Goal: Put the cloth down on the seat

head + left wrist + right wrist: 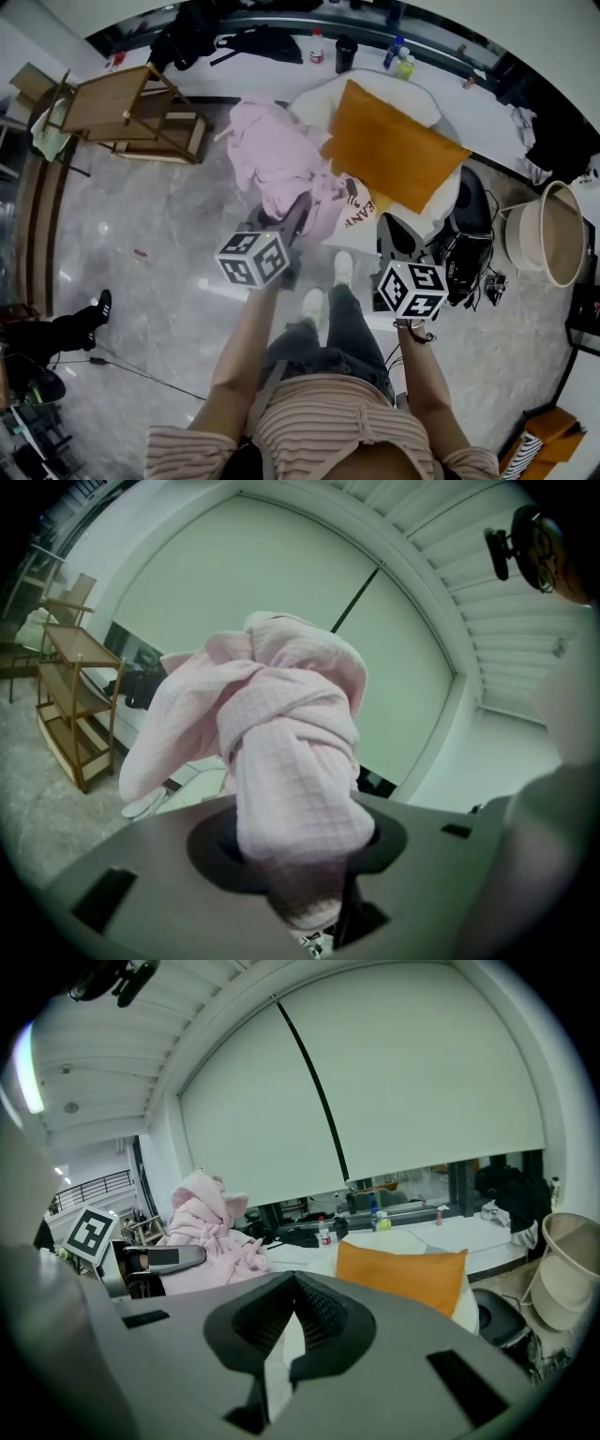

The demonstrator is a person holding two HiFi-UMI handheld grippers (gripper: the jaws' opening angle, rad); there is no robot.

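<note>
The left gripper (298, 214) has its fingers pinching a bunched pink waffle cloth (272, 159), which piles up at twelve o'clock from them. The white seat (403, 94) lies at about one o'clock, just beside the cloth, and an orange cushion (394, 145) covers most of it. The right gripper (292, 1279), with fingers pressed together and empty, hangs at the seat's six o'clock.
</note>
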